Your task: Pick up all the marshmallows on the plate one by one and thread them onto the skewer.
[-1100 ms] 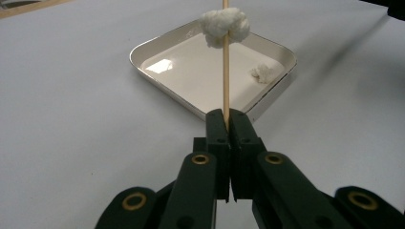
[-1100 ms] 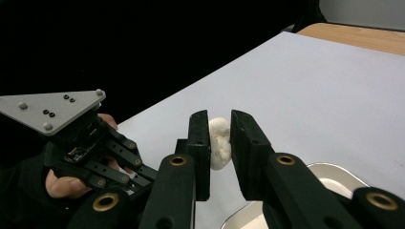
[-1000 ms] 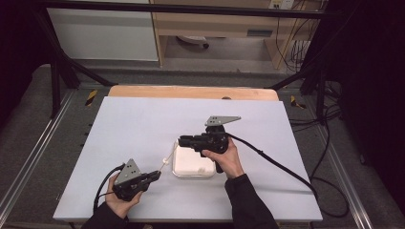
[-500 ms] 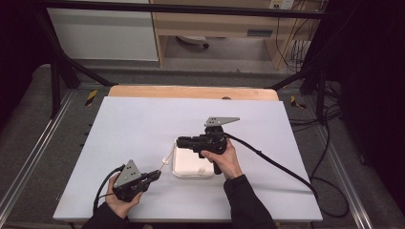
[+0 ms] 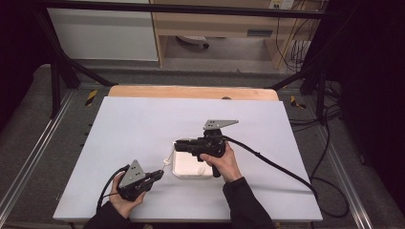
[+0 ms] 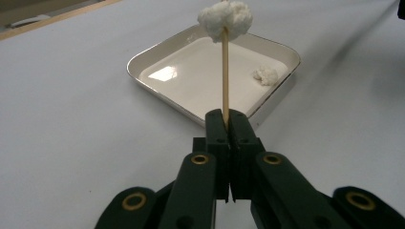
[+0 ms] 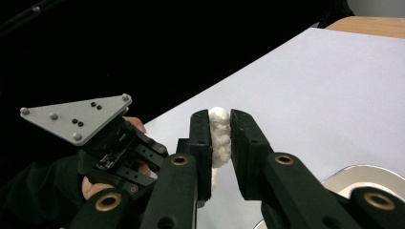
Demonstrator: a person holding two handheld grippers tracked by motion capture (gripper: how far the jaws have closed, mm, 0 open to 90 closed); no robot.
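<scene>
My left gripper [image 6: 225, 117] is shut on a thin wooden skewer [image 6: 224, 71] that stands upright with a white fluffy lump [image 6: 225, 16] stuck on its tip. Beyond it lies a white square dish [image 6: 186, 81] holding one small white lump [image 6: 266, 75]. In the high view the left gripper [image 5: 160, 174] sits near the table's front, left of the dish [image 5: 191, 169], with the skewer tip [image 5: 165, 162] by the dish's left edge. My right gripper [image 5: 177, 143] hovers over the dish's far edge, pointing left. Its jaws [image 7: 220, 114] are shut on another white lump [image 7: 219, 138].
The white table top [image 5: 143, 129] spreads wide around the dish, with a wooden strip [image 5: 191, 92] along its far edge. The right gripper's cable [image 5: 277, 167] trails off to the right. In the right gripper view, the left gripper's grey plate [image 7: 79, 117] and a hand sit at the left.
</scene>
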